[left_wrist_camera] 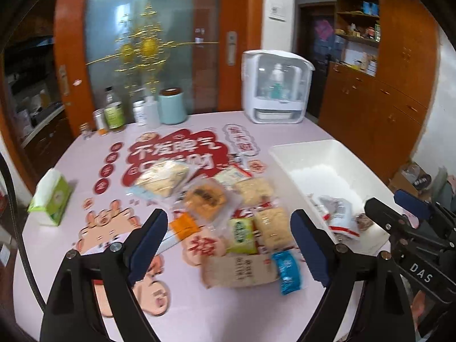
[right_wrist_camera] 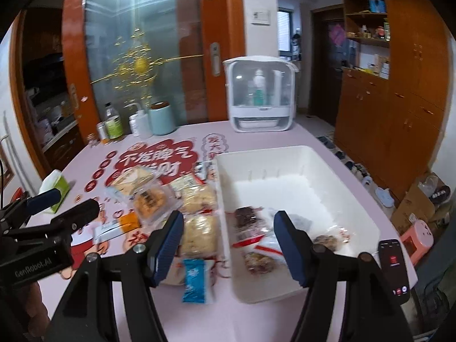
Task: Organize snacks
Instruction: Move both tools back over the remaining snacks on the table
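A heap of wrapped snacks lies mid-table on the pink cloth: an orange-brown cake packet (left_wrist_camera: 205, 199), a green packet (left_wrist_camera: 242, 235), a brown paper packet (left_wrist_camera: 239, 268) and a blue packet (left_wrist_camera: 286, 268) (right_wrist_camera: 195, 283). To their right stands a white bin (left_wrist_camera: 319, 154) (right_wrist_camera: 285, 151) holding several packets, among them a dark one (right_wrist_camera: 248, 222). My left gripper (left_wrist_camera: 229, 213) hovers open above the heap, with nothing between its fingers. Over the bin's left wall my right gripper (right_wrist_camera: 229, 215) hangs open and empty. Each gripper also shows in the other's view, the right gripper (left_wrist_camera: 384, 199) and the left gripper (right_wrist_camera: 77, 199).
A green tissue box (left_wrist_camera: 51, 199) sits at the table's left edge. Bottles and a teal canister (left_wrist_camera: 171, 105) line the far side beside a white appliance (left_wrist_camera: 273, 85). A phone (right_wrist_camera: 394, 268) lies right of the bin. Wooden cabinets (left_wrist_camera: 399, 85) and a pink stool (right_wrist_camera: 419, 233) stand beyond.
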